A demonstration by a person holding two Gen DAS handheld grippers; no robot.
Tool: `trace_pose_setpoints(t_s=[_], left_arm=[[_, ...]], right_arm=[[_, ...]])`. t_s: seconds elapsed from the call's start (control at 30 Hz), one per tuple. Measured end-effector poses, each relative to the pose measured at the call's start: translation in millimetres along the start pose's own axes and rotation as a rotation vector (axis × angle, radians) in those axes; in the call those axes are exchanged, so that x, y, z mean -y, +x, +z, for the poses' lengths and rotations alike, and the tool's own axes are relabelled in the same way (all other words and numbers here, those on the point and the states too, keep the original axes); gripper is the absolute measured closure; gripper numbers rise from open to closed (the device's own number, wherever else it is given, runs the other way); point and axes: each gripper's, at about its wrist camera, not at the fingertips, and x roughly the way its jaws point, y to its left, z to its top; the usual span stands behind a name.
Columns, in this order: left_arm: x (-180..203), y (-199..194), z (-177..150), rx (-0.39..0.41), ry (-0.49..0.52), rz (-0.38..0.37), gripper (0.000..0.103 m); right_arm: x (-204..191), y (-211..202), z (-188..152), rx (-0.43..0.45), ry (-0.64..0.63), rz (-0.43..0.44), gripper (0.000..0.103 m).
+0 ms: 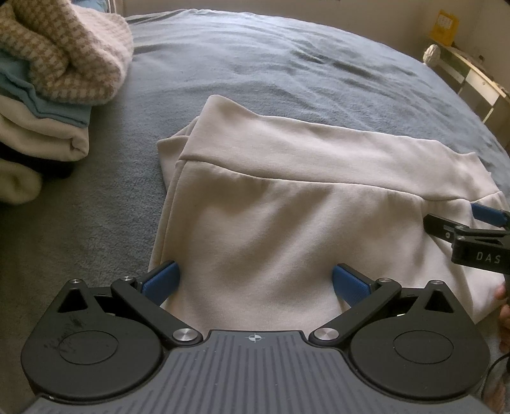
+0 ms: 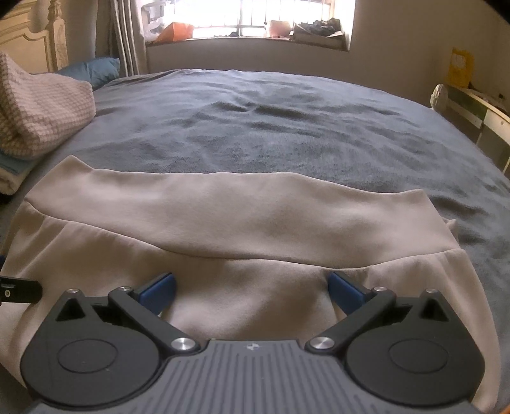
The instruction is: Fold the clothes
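While both tools sit low over the cloth, each one is spread wide w/ nothing gripped between its blue pads.

Left tool (image 1: 255, 280): wide open, pads (image 1: 161, 280) apart over the near part of the cream garment (image 1: 271, 223). Cloth lies between the pads but isn't pinched. Can't tell if the pads touch the cloth.

Right tool (image 2: 251, 289): also wide open, over the same garment (image 2: 223, 216), holding nothing. From the left view it shows at the right edge (image 1: 471, 235), above the garment's right side, w/ a bit of a hand (image 1: 503, 302) by it.

Garment is on the bed (image 1: 255, 63), flat, on a gray-blue blanket. It's folded: a wide band of cloth lies across the far side, w/ a seam below it. More cream layers stick out at the left edge.

Pile of clothes (image 1: 47, 79) is at the far left of the bed, apart from the garment: a checked tan & white knit on top, a blue piece & a cream piece under it.

Right view: window (image 2: 255, 19) at the back, blue pillow (image 2: 98, 70) by the headboard.
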Motion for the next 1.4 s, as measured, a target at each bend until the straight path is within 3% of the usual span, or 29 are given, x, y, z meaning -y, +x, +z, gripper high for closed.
trace_pose_setpoints(t_s=[0.4, 0.63, 0.93, 1.4], left_arm=[[3.8, -9.5, 4.8, 0.043, 0.038, 0.019, 0.000], [8.1, -21.6, 25.6, 0.110, 0.038, -0.012, 0.000], [27.3, 6.1, 27.0, 0.053, 0.128, 0.121, 0.000], [26.4, 8.9, 26.1, 0.032, 0.097, 0.131, 0.000]], right_arm=[[0.2, 0.5, -0.3, -0.004, 0.002, 0.002, 0.000], [-1.1, 1.8, -0.9, -0.005, -0.001, -0.005, 0.000], [-1.3, 2.4, -0.8, -0.006, -0.002, -0.010, 0.000], [-1.6, 2.5, -1.8, -0.005, -0.003, -0.015, 0.000]])
